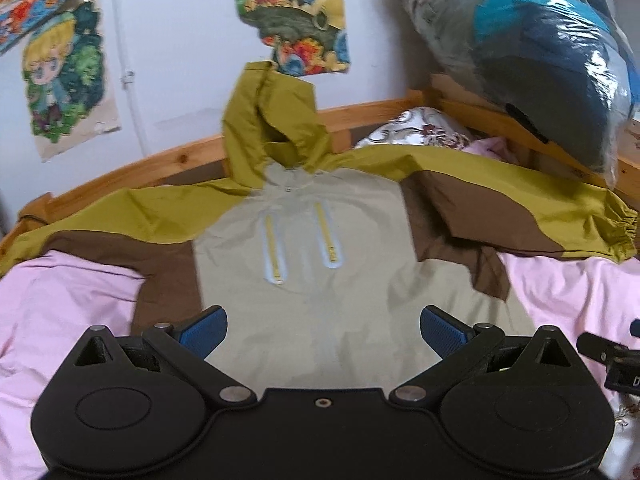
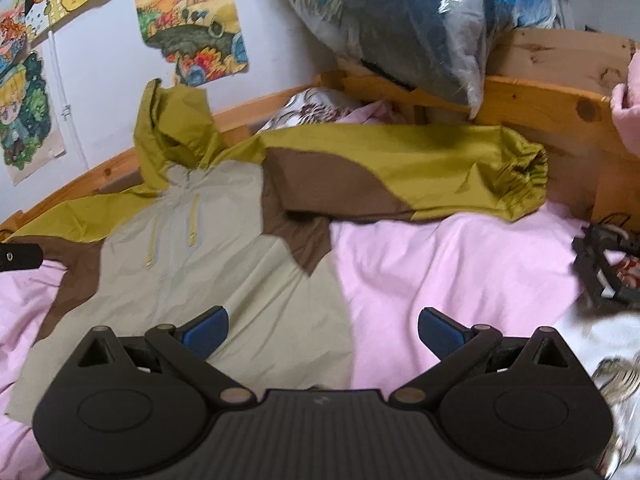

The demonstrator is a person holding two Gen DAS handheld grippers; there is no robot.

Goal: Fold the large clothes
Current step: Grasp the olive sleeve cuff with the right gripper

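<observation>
Jacket (image 1: 304, 248) in beige, brown and olive lies spread front-up on the pink sheet (image 1: 60, 312) of a bed, hood (image 1: 272, 120) propped against the wall and wooden bed frame (image 2: 540, 96), both sleeves stretched out sideways. Left tongs (image 1: 323, 330) hover over the lower beige panel, spread wide and holding nothing. Right tongs (image 2: 323, 330) are likewise wide apart and empty, above the jacket's edge and the sheet beside it. A plastic-wrapped bundle (image 2: 420, 24) rests on the frame.
</observation>
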